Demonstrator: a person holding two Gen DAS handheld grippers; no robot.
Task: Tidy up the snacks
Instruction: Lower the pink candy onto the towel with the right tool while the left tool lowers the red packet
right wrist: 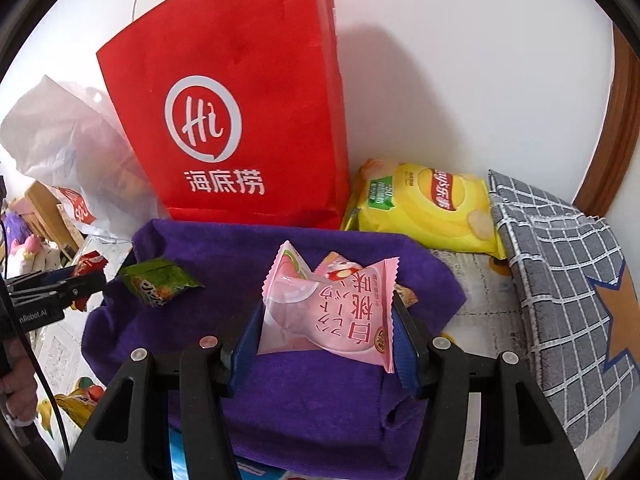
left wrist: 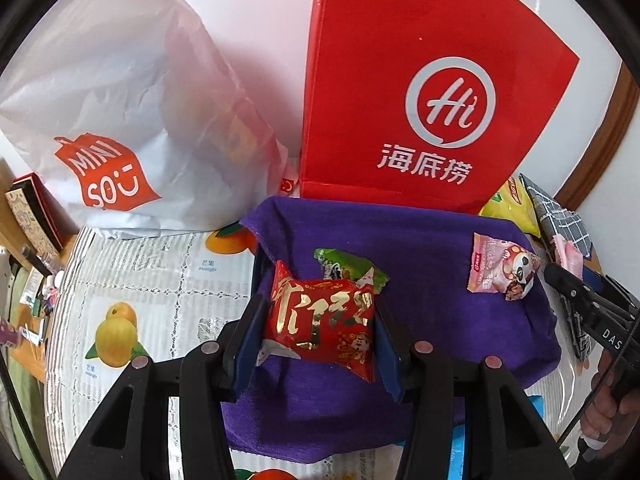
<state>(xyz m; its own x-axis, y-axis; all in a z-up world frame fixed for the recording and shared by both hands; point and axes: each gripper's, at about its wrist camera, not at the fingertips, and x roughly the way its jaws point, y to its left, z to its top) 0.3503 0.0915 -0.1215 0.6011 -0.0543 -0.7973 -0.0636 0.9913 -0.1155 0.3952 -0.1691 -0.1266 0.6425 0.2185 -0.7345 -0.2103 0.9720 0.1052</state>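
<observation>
Left gripper [left wrist: 320,320]: pinching a red foil snack packet with gold lettering [left wrist: 324,322], above the purple cloth [left wrist: 420,248], seemingly for sorting.
Right gripper [right wrist: 328,320]: clamping a pink plastic snack pouch [right wrist: 332,304].
Green wrapper [right wrist: 158,282]: lying on the cloth, unsorted.

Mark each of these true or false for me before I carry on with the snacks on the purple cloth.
1. The left gripper is clamped on a red foil snack packet with gold lettering. True.
2. The right gripper holds a green snack packet. False: it grips a pink plastic snack packet; the green foil packet lies loose on the purple cloth.
3. The tall red paper bag with a white Hi logo stands behind the cloth. True.
4. The yellow crisp bag sits on the purple cloth. False: it lies beside the red bag, off the cloth.
5. A second pink packet rests on the cloth. True.
</observation>
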